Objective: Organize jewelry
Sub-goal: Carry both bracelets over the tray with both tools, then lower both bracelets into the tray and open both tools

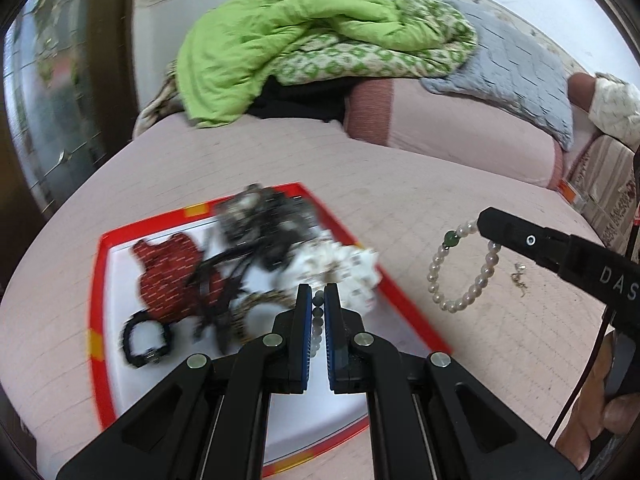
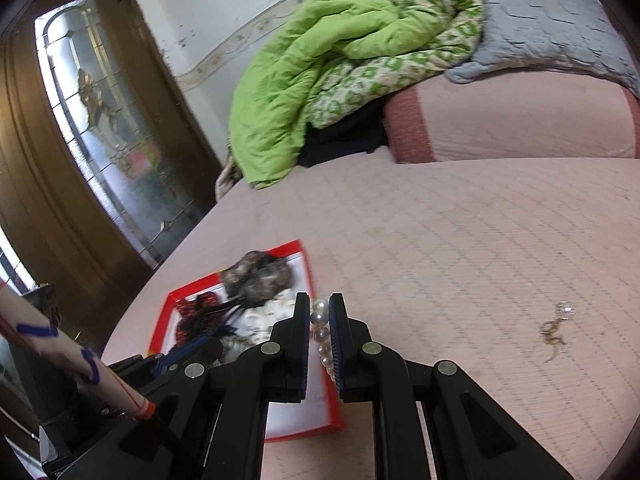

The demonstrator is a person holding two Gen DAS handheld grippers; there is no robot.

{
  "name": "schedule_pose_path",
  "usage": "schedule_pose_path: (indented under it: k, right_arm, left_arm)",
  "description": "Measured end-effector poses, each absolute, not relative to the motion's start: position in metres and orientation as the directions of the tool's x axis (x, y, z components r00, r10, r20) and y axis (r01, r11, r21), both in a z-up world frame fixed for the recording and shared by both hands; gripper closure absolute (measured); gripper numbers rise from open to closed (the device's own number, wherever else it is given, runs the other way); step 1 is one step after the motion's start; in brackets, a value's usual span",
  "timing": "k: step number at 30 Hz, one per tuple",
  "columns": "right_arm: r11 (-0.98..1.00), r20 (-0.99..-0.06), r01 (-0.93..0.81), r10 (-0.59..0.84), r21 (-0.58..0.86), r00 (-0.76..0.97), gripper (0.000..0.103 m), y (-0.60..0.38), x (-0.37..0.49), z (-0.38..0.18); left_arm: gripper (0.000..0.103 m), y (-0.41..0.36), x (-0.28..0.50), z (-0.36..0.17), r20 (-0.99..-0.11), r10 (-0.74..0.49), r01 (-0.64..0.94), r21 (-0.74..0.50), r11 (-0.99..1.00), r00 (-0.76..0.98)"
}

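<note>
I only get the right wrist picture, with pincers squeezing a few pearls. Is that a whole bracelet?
Observer: Yes. The left wrist view shows the pearl bracelet as a full loop hanging from the right gripper.
Operator: All white pearls?
Observer: No, one green bead sits near the grip.
Operator: And the other pincers?
Observer: The left gripper is shut on a strand of pale grey beads, over the red tray.
</note>
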State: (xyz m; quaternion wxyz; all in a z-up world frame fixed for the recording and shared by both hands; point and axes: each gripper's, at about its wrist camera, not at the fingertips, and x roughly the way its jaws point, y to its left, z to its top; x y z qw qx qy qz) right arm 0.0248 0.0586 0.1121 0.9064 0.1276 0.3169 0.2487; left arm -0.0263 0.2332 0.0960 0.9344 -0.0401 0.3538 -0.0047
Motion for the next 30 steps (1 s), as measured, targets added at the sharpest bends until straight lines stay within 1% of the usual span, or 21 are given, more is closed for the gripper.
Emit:
schedule_pose_path:
  k: [10, 23, 27, 30]
  right_arm:
    - [0.796, -0.528, -0.477, 0.604, 0.372, 0.596, 0.092, 0.119, 0.004, 0.101]
    - [0.711, -0.546, -0.586, 0.690, 0.388, 0.476, 0.092, 0.182, -0.021, 0.087]
    - [0.721, -0.562, -0.567, 0.680, 0.398, 0.471, 0.092, 0.180, -0.014, 0.080]
    - [0.743, -0.579, -0.539, 0.658, 0.397, 0.481, 0.092, 0.175, -0.007, 0.074]
  left_arm:
    - [0.097, 0.291, -0.055, 0.088, -0.679, 0.034, -0.130, -0.091, 0.987, 0.733]
    - [0.097, 0.331, -0.069, 0.073, -0.710, 0.080, -0.208, -0.095, 0.974, 0.700]
    - [0.097, 0.335, -0.069, 0.068, -0.724, 0.071, -0.214, -0.108, 0.971, 0.686]
    - [0.097, 0.334, -0.068, 0.065, -0.731, 0.078, -0.214, -0.094, 0.972, 0.678]
